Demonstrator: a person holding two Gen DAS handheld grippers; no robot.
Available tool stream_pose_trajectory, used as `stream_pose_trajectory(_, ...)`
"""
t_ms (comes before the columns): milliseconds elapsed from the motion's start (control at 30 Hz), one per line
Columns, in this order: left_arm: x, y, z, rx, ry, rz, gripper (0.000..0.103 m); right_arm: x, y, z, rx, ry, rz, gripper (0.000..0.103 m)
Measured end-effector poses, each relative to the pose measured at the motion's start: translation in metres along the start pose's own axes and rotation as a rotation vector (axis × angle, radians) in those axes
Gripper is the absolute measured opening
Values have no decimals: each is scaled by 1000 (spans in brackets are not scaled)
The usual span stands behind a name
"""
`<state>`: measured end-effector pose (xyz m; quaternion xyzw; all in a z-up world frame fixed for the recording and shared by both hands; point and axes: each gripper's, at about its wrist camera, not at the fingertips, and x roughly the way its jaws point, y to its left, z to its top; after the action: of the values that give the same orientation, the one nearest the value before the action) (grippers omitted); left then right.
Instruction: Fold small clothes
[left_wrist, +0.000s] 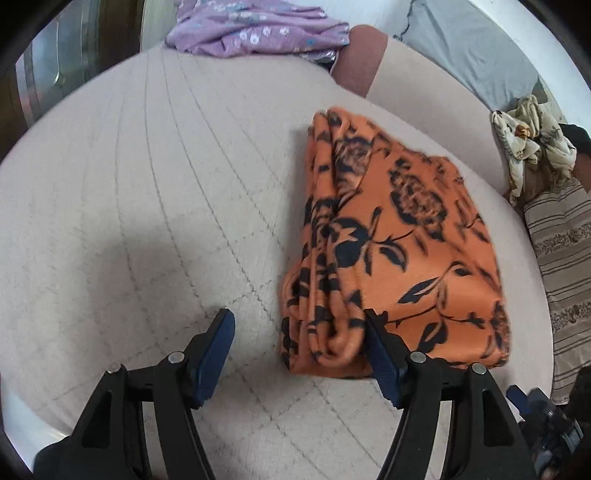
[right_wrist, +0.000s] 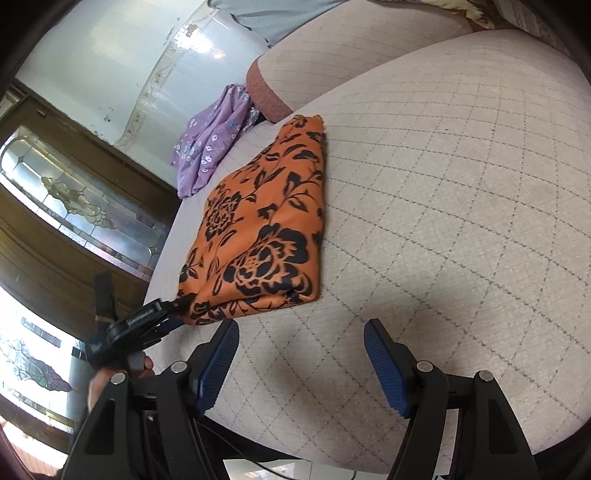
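Orange flowered cloth (left_wrist: 399, 240) lies folded on the quilted cushion (left_wrist: 147, 184). The left gripper (left_wrist: 299, 325) is spread, its right finger at the cloth's near corner, cloth at 1 o'clock. The right gripper (right_wrist: 301, 332) is spread and empty, cloth at 11 o'clock.

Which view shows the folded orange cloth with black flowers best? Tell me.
The right wrist view: the folded orange cloth with black flowers lies whole and sharp there. The left wrist view shows it blurred, its near edge partly hidden behind one finger of the left gripper.
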<state>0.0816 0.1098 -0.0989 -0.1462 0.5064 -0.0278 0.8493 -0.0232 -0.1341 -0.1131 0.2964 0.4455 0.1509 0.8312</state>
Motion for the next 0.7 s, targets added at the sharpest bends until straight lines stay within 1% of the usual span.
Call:
stream_pose_trajectory(100, -26, -5, 12, 17, -99, -84, 70, -3, -1, 10, 11, -6, 15, 74)
stream_pose_trajectory(167, -31, -6, 24, 19, -119, -125, 72, -2, 2, 27, 12, -11, 36, 74)
stream_pose_trajectory(200, -29, -3, 33, 14, -116, -160, 72, -1, 3, 36, 13, -17, 46, 74)
stream_pose_trajectory(233, -23, 1, 43, 8, -105, -179, 72, 0, 3, 47, 23, -24, 62, 75)
stream_pose_trajectory(300, -11, 8, 58, -10, -86, -169, 72, 6, 1, 68, 42, -22, 79, 77)
stream_pose_trajectory(367, -1, 18, 73, -30, -80, -200, 72, 17, 0, 88, 53, -2, 90, 77)
stream_pose_trajectory(433, 16, 24, 86, -61, -41, -222, 72, 35, -3, 112, 76, 28, 107, 77)
stream_pose_trajectory(500, 33, 29, 93, -81, 8, -245, 72, 52, -5, 128, 99, 64, 136, 77)
stream_pose_trajectory(600, 51, 28, 94, -87, 66, -280, 72, 86, -6, 143, 103, 119, 123, 77)
stream_pose_trajectory(633, 59, 26, 94, -77, 99, -304, 72, 96, -5, 146, 103, 133, 118, 77)
stream_pose_trajectory(667, 66, 26, 94, -79, 116, -310, 72, 107, -5, 149, 106, 149, 115, 77)
stream_pose_trajectory(700, 74, 28, 94, -92, 130, -294, 72, 119, -5, 150, 106, 168, 117, 77)
